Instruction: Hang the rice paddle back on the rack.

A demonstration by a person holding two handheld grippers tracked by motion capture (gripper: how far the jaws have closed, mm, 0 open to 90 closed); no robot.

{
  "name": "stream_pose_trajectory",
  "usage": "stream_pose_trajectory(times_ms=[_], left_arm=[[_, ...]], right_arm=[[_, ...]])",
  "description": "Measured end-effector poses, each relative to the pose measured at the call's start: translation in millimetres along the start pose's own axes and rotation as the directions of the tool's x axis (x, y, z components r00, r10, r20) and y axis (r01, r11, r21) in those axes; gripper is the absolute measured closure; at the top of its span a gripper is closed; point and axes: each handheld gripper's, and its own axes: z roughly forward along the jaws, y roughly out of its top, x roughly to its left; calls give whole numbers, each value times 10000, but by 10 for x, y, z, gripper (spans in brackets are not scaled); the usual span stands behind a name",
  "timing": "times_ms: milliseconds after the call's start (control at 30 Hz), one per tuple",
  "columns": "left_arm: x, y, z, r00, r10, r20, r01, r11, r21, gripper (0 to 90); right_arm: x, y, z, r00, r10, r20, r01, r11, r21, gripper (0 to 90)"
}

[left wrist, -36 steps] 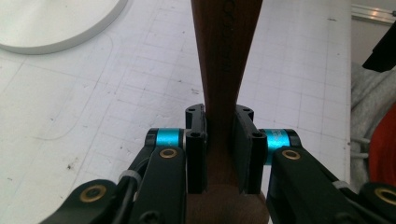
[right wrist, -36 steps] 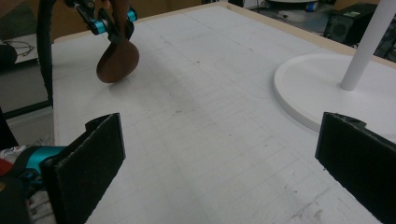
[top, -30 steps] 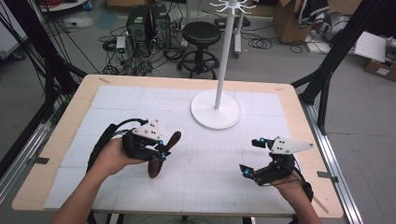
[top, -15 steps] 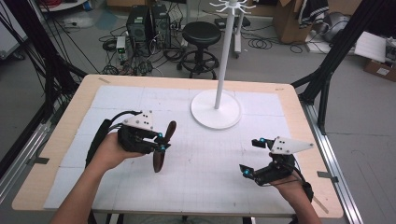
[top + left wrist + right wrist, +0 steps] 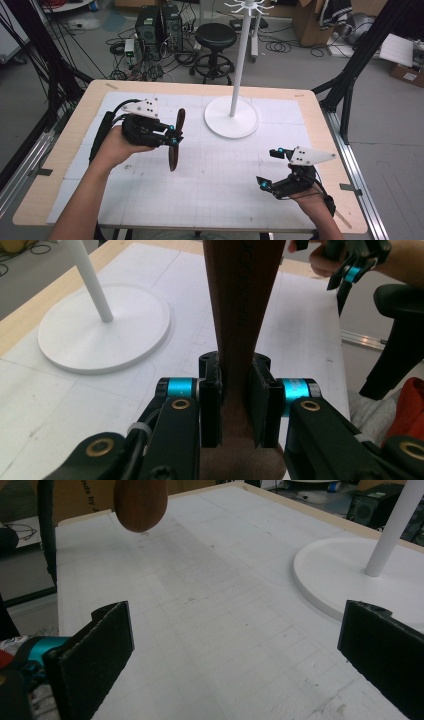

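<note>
- High view: left gripper (image 5: 172, 135) clamps a dark wooden spoon (image 5: 175, 145), held clear above the left half of the desk (image 5: 65, 150), roughly upright.
- Left gripper view: both pads (image 5: 210, 410) press the spoon's narrow neck.
- Right gripper (image 5: 267, 167) near the desk's front right corner, jaws wide apart, nothing between.
- White stand (image 5: 231, 117) sits toward the back edge, apart from the spoon.
</note>
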Motion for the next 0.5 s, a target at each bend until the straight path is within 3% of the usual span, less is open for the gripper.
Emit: stream_pose_trajectory(times_ms=[233,500], left_arm=[[82,142,-22,9998,-82,190,87,9996,-257,769],[179,302,-41,9998,-182,115,184,9996,-213,770]], right_arm=[[4,3,-3,10000,-34,-25,34,10000,-3,5],[6,5,-4,10000,-51,-29,51,10000,-37,5]])
